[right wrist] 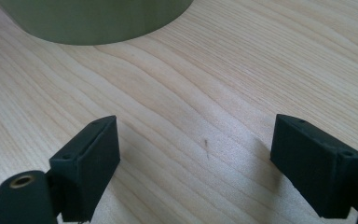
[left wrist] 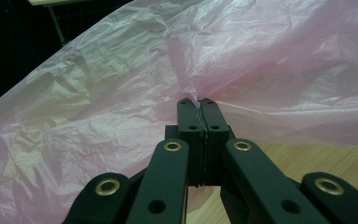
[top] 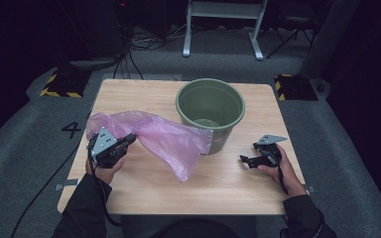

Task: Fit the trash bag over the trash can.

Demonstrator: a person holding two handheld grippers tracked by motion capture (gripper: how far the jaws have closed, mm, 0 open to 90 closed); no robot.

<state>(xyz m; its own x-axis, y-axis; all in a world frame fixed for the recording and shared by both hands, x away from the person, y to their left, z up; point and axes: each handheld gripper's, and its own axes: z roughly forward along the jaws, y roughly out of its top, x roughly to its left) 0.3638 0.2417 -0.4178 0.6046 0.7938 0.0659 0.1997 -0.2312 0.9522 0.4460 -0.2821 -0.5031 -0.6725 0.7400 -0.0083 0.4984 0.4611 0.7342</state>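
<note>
The left gripper (top: 129, 140) was clamped on a fold of the pink plastic bag (top: 163, 139), its jaws pressed together with the thin film pinched between them. From that pinch the bag spread ahead of the left gripper and to both sides, crumpled, draping down onto the bench (top: 218, 183) and reaching the green bucket (top: 210, 106) beyond it. The right gripper (top: 248, 159) sat low over bare wood with its jaws wide apart and nothing between them. The bucket stood upright just ahead of the right gripper, well apart from its pads (right wrist: 91, 161).
</note>
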